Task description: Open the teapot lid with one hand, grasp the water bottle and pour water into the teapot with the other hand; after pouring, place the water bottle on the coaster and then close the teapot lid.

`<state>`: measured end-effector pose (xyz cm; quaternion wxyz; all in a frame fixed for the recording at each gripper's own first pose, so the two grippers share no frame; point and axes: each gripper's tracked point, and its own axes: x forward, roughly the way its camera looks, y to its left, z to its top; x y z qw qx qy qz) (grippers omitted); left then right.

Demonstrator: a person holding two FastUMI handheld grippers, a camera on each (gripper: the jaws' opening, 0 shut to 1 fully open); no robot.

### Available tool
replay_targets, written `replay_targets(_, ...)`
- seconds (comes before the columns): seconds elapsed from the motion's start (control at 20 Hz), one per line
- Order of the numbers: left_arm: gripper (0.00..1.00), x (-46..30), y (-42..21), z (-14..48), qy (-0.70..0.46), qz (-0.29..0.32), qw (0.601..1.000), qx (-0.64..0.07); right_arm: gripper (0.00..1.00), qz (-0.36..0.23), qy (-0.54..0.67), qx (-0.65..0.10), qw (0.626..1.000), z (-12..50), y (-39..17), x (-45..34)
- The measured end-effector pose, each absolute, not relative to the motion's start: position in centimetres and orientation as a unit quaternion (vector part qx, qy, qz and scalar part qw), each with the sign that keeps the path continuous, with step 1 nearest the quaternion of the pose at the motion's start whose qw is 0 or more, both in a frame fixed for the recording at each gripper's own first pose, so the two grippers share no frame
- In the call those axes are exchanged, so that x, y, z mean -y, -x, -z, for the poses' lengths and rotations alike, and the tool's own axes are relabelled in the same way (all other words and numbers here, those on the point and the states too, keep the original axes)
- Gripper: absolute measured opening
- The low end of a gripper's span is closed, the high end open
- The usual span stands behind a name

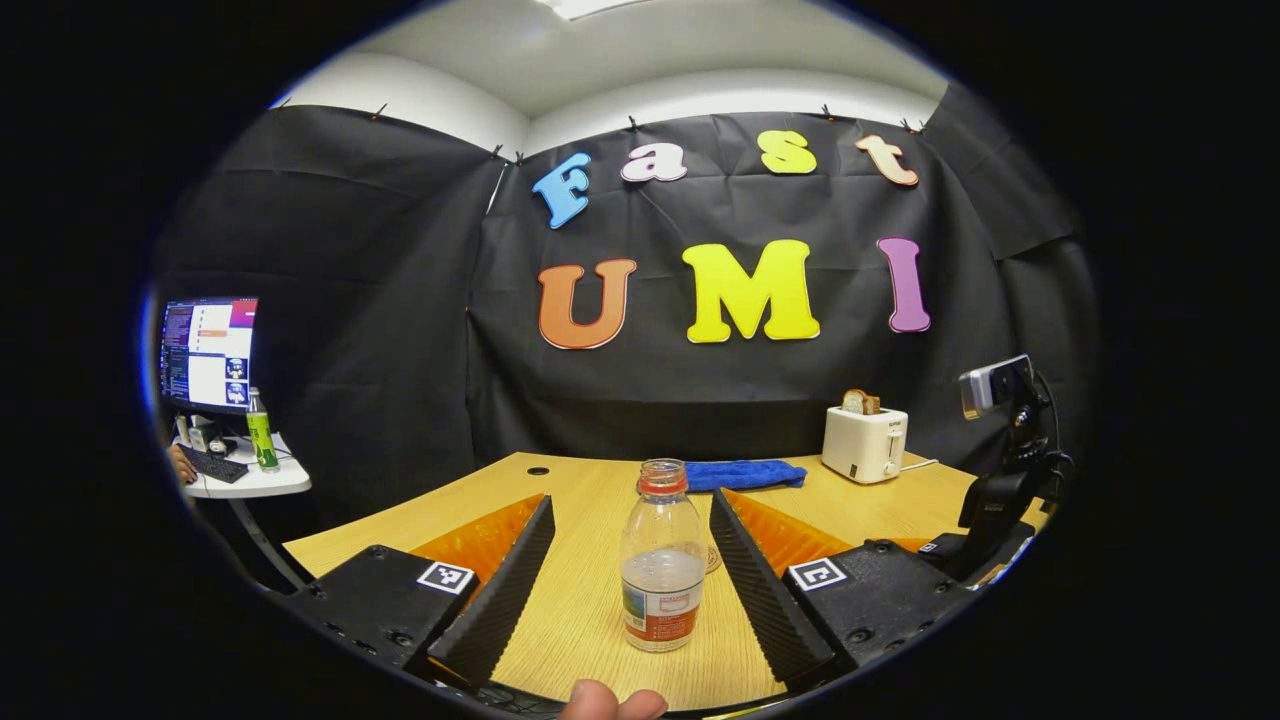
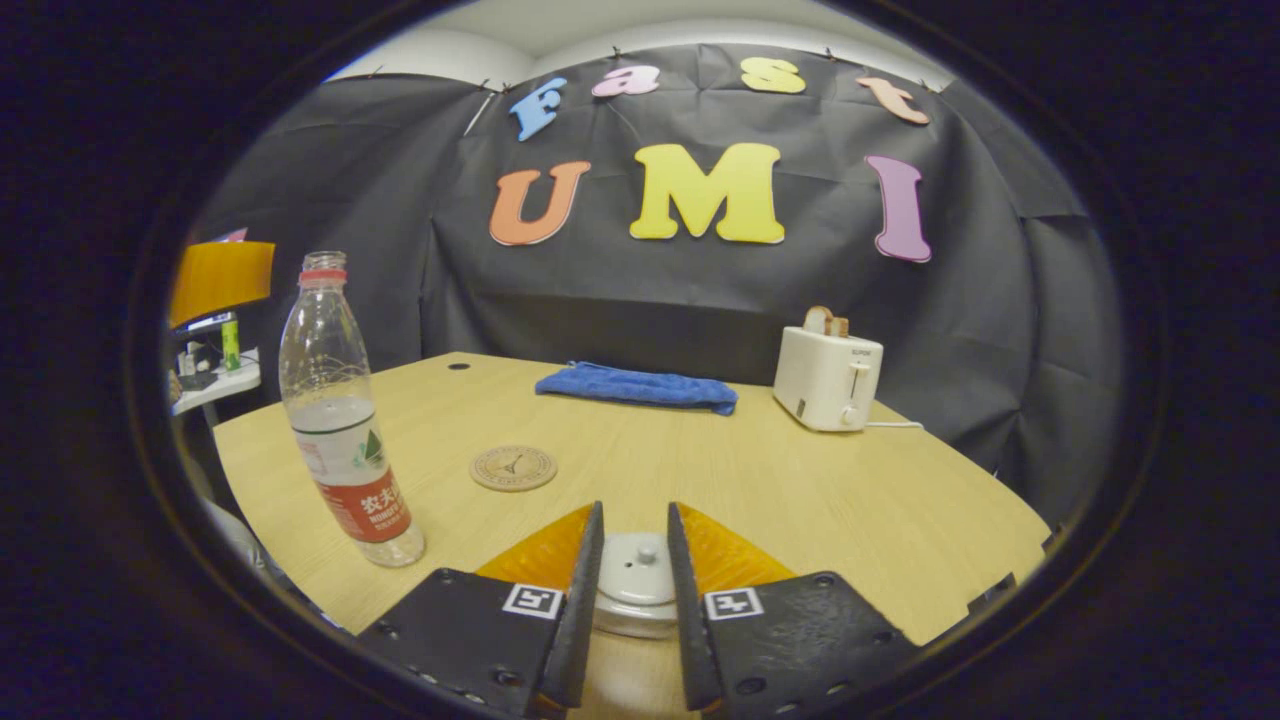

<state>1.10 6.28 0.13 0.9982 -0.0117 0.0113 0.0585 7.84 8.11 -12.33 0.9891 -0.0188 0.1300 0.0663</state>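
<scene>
We're at lid-off: right gripper (image 2: 636, 570) straddles the teapot lid (image 2: 634, 568), contact unclear. Left gripper (image 1: 632, 575) wide open around the bottle (image 1: 662, 560); squeeze next.

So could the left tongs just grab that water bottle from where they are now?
Probably yes. The left tongs are open wide, and the water bottle stands upright on the table between their two fingers, touching neither. Nothing lies in between, so closing should catch it.
</scene>
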Motion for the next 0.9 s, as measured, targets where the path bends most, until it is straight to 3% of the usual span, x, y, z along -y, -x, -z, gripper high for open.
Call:
replay_targets(0.05, 0.98, -6.3, -1.1, -0.2, 0.012, -0.059, 0.998, -0.011, 0.25, -0.067, 0.019, -0.129, 0.989, 12.0, -7.8, -8.2)
replay_targets(0.15, 0.98, -6.3, -1.2, -0.3, 0.009, -0.06, 0.998, -0.01, 0.27, -0.058, 0.024, -0.124, 0.99, 11.6, -8.0, -7.4)
replay_targets(0.2, 0.98, -6.3, -1.2, -0.1, 0.01, -0.061, 0.998, -0.011, 0.02, -0.058, 0.015, -0.127, 0.99, 11.6, -8.5, -7.4)
replay_targets(0.5, 0.98, -5.6, -0.9, 1.4, 0.016, -0.037, 0.999, -0.026, 0.0, -0.089, 0.001, -0.136, 0.987, 12.0, -8.3, -7.5)
replay_targets(0.9, 0.98, -4.2, 0.5, 8.2, 0.043, -0.002, 0.993, -0.114, 0.0, -0.109, 0.005, -0.119, 0.987, 10.4, -8.1, -7.7)
